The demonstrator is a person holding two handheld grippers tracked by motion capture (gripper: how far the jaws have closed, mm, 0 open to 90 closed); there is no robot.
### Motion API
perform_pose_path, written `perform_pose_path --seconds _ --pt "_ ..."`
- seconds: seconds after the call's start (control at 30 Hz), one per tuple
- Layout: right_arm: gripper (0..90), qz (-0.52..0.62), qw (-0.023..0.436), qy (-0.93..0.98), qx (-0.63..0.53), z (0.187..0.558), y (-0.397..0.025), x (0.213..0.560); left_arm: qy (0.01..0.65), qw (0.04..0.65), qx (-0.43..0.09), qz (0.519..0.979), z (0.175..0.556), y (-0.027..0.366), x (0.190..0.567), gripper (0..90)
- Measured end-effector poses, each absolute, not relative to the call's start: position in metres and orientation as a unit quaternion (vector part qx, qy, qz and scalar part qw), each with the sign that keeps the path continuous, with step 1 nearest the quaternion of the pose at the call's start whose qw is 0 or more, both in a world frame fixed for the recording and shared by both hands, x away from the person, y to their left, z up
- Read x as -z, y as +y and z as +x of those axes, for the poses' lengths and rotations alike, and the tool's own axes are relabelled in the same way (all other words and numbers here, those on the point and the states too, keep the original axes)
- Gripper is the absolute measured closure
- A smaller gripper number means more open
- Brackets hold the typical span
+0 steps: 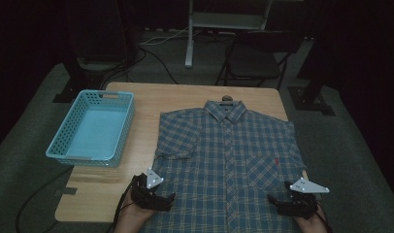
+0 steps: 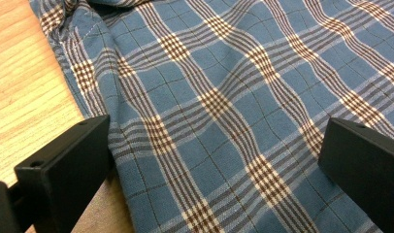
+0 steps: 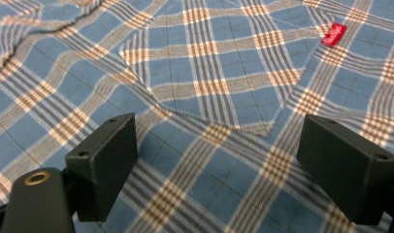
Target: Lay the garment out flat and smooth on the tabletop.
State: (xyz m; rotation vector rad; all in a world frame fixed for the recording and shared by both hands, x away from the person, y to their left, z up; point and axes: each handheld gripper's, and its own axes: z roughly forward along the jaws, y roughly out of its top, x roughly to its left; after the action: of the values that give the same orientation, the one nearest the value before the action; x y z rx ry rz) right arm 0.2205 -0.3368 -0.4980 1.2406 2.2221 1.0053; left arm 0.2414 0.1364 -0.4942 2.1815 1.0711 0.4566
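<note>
- A blue basket is seen on the table's left part, well apart from the grippers.
- The left gripper is held at the shirt's lower left edge, jaws spread wide over the cloth.
- The shirt is laid flat, collar at the far side.
- The right gripper is held at the lower right, below the pocket, jaws wide.

Shirt flat on table; basket left of shirt.
</note>
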Motion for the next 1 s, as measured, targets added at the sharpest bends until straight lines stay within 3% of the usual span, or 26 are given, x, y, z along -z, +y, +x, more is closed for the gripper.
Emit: perform_pose_path --seconds 0.37,0.73,0.9,1.0 --pt "13.7 0.453 0.219 0.776 -0.381 0.206 -0.341 0.505 0.408 0.328 -0.174 0.834 0.241 0.137 0.494 0.3" --pt "13.2 0.425 0.302 0.737 -0.43 0.188 -0.34 0.523 0.404 0.325 -0.17 0.838 0.243 0.136 0.493 0.4" --pt "14.0 0.427 0.299 0.737 -0.43 0.188 -0.339 0.523 0.397 0.327 -0.163 0.842 0.246 0.137 0.489 0.3" --pt "17.8 0.434 0.272 0.74 -0.435 0.191 -0.342 0.521 0.393 0.337 -0.158 0.841 0.249 0.138 0.484 0.4"
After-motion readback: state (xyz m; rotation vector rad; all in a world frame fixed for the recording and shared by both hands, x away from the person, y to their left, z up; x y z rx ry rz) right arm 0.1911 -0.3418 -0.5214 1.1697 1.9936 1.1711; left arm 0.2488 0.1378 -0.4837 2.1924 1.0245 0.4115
